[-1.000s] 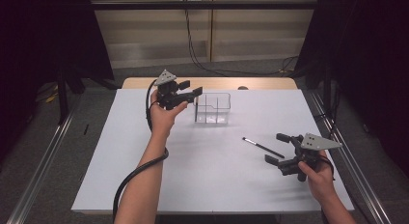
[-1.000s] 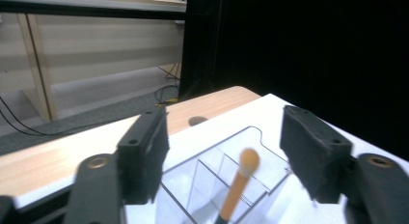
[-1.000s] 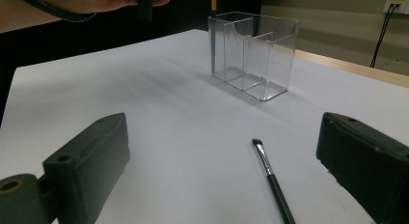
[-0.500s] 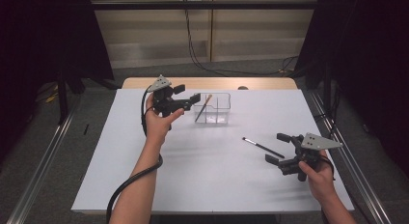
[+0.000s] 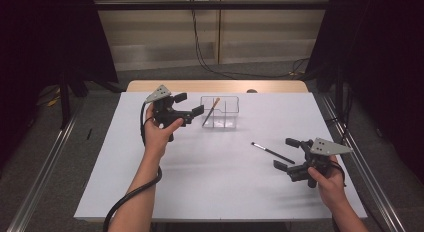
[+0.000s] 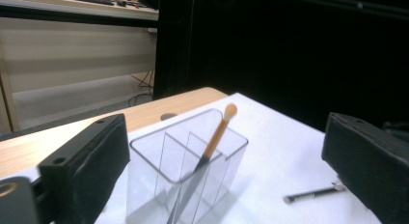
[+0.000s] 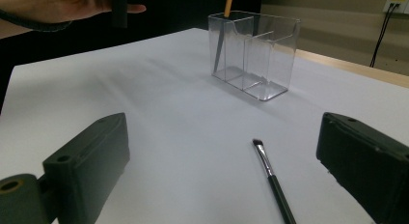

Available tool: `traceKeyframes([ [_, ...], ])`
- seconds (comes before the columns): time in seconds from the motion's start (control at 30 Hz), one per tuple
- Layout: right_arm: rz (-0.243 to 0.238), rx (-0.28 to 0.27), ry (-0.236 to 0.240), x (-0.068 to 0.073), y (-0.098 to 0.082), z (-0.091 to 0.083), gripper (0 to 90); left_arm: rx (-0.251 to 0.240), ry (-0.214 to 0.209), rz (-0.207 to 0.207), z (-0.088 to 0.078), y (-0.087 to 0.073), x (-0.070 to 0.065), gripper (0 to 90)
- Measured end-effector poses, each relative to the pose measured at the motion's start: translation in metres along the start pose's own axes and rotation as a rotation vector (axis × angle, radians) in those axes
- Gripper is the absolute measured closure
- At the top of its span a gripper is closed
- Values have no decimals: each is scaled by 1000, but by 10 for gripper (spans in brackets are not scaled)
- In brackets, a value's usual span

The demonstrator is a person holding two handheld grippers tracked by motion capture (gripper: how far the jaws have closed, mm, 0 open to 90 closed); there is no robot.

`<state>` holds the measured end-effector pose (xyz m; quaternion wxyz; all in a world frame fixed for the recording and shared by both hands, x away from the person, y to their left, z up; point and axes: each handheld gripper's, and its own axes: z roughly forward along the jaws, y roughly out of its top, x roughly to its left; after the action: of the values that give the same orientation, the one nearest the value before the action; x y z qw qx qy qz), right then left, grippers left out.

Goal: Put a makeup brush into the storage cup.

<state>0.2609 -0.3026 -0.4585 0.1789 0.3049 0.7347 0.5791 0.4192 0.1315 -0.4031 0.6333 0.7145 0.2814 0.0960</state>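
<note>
Left gripper (image 5: 192, 104) backed away from the clear organizer (image 5: 220, 112), jaws just opened wide and empty, orange-handled brush (image 5: 211, 111) left leaning in its end slot; right gripper (image 5: 289, 153), open and empty, should straddle the black brush (image 5: 272, 152) on the counter (image 5: 200, 187) squarely mid-handle.

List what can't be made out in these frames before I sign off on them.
- Black brush: its handle end is cut off by the bottom edge of the right gripper view.
- Orange brush: its lower end blurs behind the walls of the clear holder in the left gripper view.
- Holder's base: cut off by the bottom edge of the left gripper view.
- Black brush's bristles: too small in the high view.
</note>
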Motion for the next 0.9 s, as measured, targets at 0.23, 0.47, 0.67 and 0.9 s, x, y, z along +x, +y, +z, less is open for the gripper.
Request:
traceKeyframes([
  [0.23,-3,2,-2,0,0,-1,44,14,-18,30,-9,-7,-4,24],
  [0.47,-8,0,-8,0,2,-1,44,8,-37,30,-17,-12,-8,24],
  [0.67,-9,1,-12,1,2,-2,44,3,-51,30,-24,-17,-13,24],
  [0.9,-8,4,-14,0,1,-2,44,6,-55,23,-33,-26,-12,24],
])
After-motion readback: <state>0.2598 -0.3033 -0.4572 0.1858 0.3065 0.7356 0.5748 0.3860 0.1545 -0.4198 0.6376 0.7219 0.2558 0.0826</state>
